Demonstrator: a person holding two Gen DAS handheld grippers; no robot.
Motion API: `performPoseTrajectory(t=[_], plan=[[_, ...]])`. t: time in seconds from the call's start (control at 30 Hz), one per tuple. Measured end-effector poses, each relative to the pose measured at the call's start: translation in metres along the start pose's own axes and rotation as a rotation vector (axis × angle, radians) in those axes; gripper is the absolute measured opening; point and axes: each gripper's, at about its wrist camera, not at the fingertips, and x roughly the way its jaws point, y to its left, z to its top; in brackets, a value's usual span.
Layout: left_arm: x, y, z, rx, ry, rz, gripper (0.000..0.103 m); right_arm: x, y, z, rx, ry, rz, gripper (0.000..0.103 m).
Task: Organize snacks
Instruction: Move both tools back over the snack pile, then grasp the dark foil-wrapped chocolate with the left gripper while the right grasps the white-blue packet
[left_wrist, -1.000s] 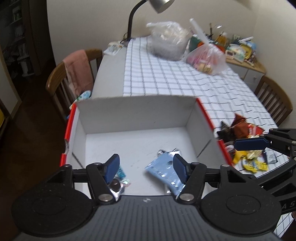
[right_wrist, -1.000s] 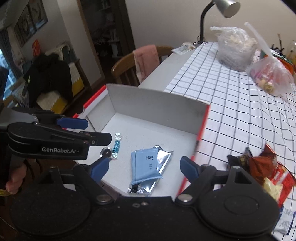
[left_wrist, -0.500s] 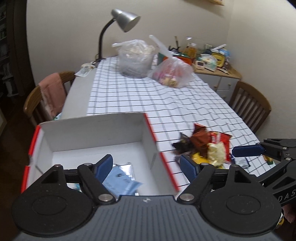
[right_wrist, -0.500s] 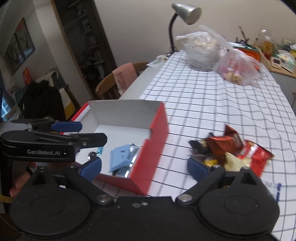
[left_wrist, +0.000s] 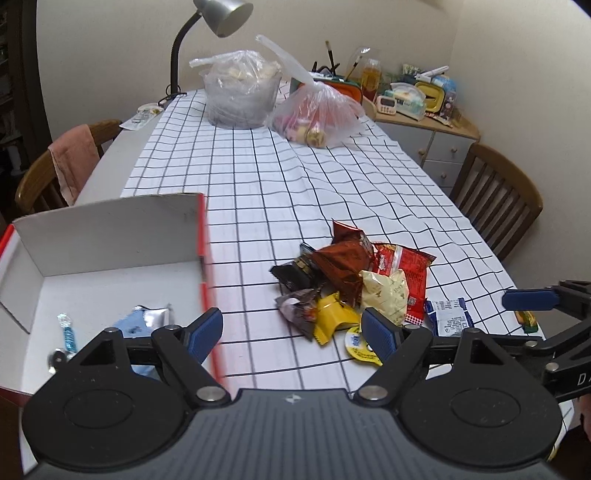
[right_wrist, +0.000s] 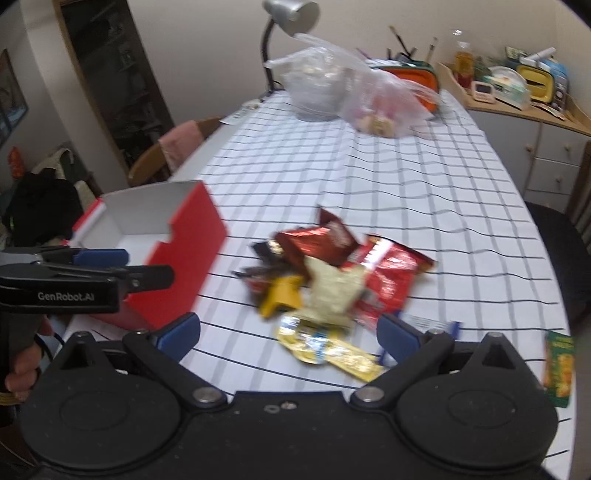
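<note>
Bench (left_wrist: 332, 177): we see its checked cloth filling the middle of both views; everything we work with lies on it.
Box (left_wrist: 110, 229): the white-lined, red-sided box sits at lower left of the left wrist view; a pale blue packet (left_wrist: 129, 326) and a small twisted candy (left_wrist: 67, 334) already lie on its floor.
Snack pile (left_wrist: 354, 280): the loose snacks heap at centre, right of the box and apart from it; brown, red, cream and yellow wrappers overlap, so we cannot count them.
Stray packets: a white and blue packet (left_wrist: 448, 317) lies just right of the pile, and a green one (right_wrist: 559, 363) sits at the right edge of the right wrist view.
Left gripper (left_wrist: 291, 332): released, nothing between its blue pads; its jaws have just been opening, and it sits low in the frame, short of the pile.
Right gripper (right_wrist: 288, 334): released and spread wide, jaws just opened further, empty; the flat yellow packet (right_wrist: 328, 350) lies between its fingers in the view, not pinched.
Step in hand: we judge this the reach for the next snack.
How to do it well: we would take one wrapper from the near edge, pinch a crimped end, lift clear of its neighbours, then carry it over the box wall.
Risk: slick foil may slip or drag a second packet along.
</note>
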Motion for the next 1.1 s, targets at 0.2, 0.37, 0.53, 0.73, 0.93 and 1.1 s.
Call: performPoseTrajectory(t=[0.2,0.37,0.53,0.73,0.93,1.1], plan=[[0.030,-0.022,-0.001,-0.023,0.023,0.055,0.082,0.013,-0.041,-0.006,0.010,0.049,-0.023,0.102],[0.052,-0.039,-0.001,-0.020,0.053,0.081,0.082,0.029,-0.068,-0.011,0.024,0.091,-0.017,0.102],[0.075,-0.042,0.004,-0.043,0.058,0.133,0.082,0.044,-0.085,-0.012,0.027,0.123,-0.019,0.102],[0.098,-0.036,0.004,-0.059,0.087,0.191,0.081,0.065,-0.100,-0.016,0.046,0.171,-0.026,0.102],[0.115,-0.028,0.005,-0.101,0.123,0.218,0.079,0.085,-0.101,-0.014,0.055,0.187,-0.059,0.100],[0.127,-0.024,0.006,-0.120,0.158,0.210,0.070,0.097,-0.093,-0.013,0.071,0.200,-0.114,0.098]])
